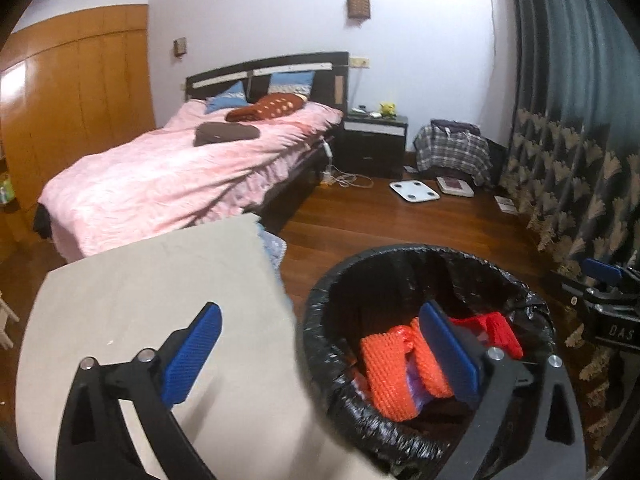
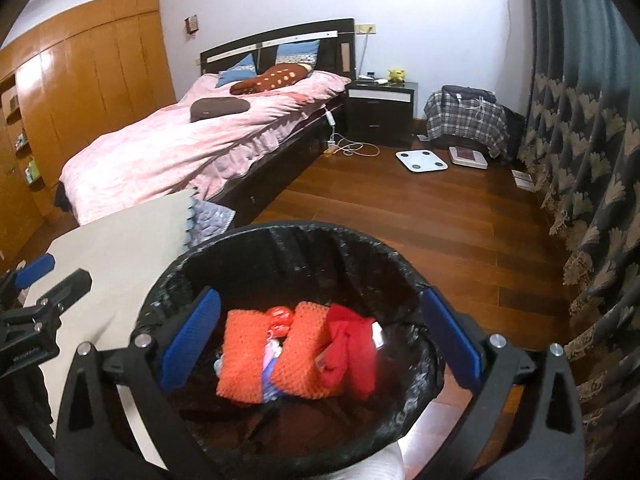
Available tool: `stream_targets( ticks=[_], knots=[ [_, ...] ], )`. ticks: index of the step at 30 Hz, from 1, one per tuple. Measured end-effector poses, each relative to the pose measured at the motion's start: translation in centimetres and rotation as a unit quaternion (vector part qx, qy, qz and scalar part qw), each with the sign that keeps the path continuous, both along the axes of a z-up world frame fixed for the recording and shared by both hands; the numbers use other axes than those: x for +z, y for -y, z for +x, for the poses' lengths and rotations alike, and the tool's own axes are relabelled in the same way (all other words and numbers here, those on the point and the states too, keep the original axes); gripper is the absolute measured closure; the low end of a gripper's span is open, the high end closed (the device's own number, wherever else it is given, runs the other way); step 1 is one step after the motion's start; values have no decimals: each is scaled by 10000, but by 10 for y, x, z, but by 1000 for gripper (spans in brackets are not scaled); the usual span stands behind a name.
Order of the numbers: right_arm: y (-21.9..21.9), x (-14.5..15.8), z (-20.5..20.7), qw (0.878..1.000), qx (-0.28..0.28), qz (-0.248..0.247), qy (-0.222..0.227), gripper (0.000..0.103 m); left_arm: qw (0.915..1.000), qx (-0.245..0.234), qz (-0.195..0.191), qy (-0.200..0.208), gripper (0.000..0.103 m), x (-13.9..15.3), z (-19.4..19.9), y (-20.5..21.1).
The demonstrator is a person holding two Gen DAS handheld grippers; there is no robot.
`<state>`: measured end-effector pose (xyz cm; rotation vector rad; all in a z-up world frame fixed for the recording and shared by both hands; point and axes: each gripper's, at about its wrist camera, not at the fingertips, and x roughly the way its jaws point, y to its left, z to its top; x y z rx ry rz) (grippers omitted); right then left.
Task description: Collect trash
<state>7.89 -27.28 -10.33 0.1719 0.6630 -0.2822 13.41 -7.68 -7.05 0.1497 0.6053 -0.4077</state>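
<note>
Now, through my left wrist camera: my left gripper [image 1: 320, 356] has its two blue pads spread wide with nothing between them. One pad hangs over the beige table [image 1: 140, 292], the other over the mouth of the bin [image 1: 516, 284]. One bin, lined with a black bag, stands on the wood floor just beside the table's edge. Inside it I count two orange foam nets [image 1: 386, 372] and one red net [image 1: 500, 330], with a bit of purple wrapper between the orange ones. The two orange nets lie side by side, their long axes running from the near rim toward the far rim, tilted slightly left. My right gripper [image 1: 604, 280] shows at the picture's right edge, only in part. Beyond are one bed [image 1: 180, 176], one nightstand [image 1: 374, 140] and one white scale [image 1: 414, 191] on the floor.

Through my right wrist camera: my right gripper [image 2: 320, 344] also stands wide apart and empty, its two pads straddling the bin [image 2: 280, 236] from above. The same two orange nets [image 2: 240, 356] and one red net [image 2: 352, 344] rest at the bottom, all lying lengthwise away from me, roughly parallel. My left gripper [image 2: 44, 276] shows at the left, over the table [image 2: 120, 248].
</note>
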Motion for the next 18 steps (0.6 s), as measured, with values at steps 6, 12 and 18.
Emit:
stream_targets(
  ticks=[6,12,18],
  knots=[
    [-19,28,-14,9998,181,50,86,5,9997,204,-39,115,6,19,-23,-19],
    [-40,62,-30,9987,407,54,309,5,9988,374,-98,313,6,40,-49,-37],
    [-59,82,-40,9970,653,-91,395,5,9975,533,-178,439,6,55,-61,-49]
  ],
)
